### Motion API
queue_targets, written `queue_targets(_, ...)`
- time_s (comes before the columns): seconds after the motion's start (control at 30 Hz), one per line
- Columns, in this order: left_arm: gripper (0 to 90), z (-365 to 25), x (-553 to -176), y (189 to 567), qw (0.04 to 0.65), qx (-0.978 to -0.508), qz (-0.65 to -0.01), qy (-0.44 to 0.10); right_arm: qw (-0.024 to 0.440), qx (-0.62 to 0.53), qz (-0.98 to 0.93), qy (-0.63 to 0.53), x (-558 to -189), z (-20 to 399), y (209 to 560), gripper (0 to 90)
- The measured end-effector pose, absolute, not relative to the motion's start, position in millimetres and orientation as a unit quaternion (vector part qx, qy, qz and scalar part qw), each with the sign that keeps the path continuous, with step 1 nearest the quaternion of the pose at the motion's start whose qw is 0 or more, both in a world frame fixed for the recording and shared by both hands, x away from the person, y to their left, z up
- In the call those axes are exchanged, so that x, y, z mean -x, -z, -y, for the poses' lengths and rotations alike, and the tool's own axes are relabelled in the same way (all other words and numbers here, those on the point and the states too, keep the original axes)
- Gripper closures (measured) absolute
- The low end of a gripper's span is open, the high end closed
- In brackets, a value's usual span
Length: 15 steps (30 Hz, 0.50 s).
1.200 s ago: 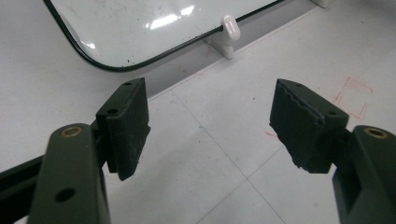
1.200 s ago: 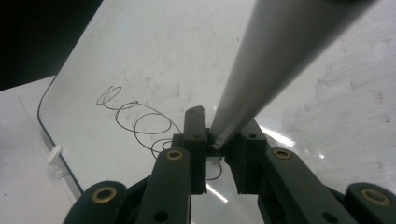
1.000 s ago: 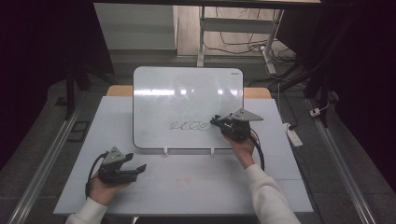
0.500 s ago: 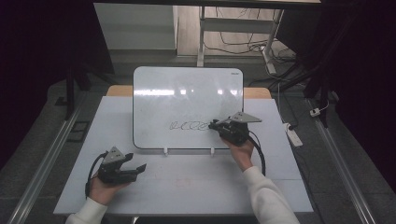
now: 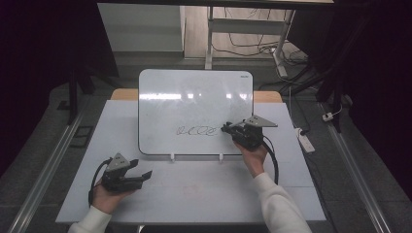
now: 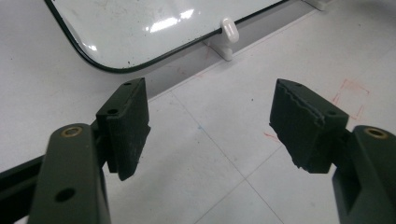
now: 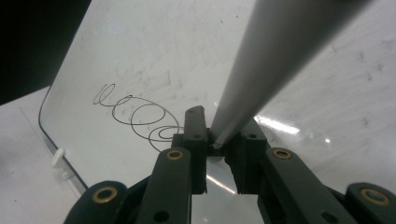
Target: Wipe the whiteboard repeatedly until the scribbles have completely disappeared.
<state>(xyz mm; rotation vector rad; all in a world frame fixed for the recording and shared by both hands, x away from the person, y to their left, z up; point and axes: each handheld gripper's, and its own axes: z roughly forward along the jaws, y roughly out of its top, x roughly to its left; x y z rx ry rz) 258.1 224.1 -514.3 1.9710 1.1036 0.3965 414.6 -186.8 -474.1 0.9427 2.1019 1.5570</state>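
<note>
The right tongs (image 5: 228,128) were clamped on a pen (image 7: 275,70) so its tip met the whiteboard (image 5: 194,97), propped at twelve o'clock on the surface (image 5: 194,194), beside the scribble (image 5: 197,130); the left tongs (image 5: 145,175) rested apart and empty at seven o'clock, out of the way.

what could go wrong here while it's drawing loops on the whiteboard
1. The right hand-held gripper pinches a grey pen near one end only, so pressing on the board could twist it in the jaws and spoil the loops.
2. The whiteboard leans on two small white clips; a hard push may tip or slide it.
3. The left hand-held gripper rests open on the table, not steadying the board.
</note>
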Motion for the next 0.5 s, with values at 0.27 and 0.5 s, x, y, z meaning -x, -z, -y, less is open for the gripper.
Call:
queue_targets(0.27,29.6,-224.5,-256.4,513.6,0.413,-0.783,-0.437,-0.160,0.187,-0.344,-0.736,-0.553,-417.5,194.3,470.5,77.9)
queue_targets(0.5,29.6,-222.6,-257.3,513.9,0.411,-0.785,-0.436,-0.159,0.165,-0.307,-0.763,-0.544,-409.2,170.2,481.6,77.9)
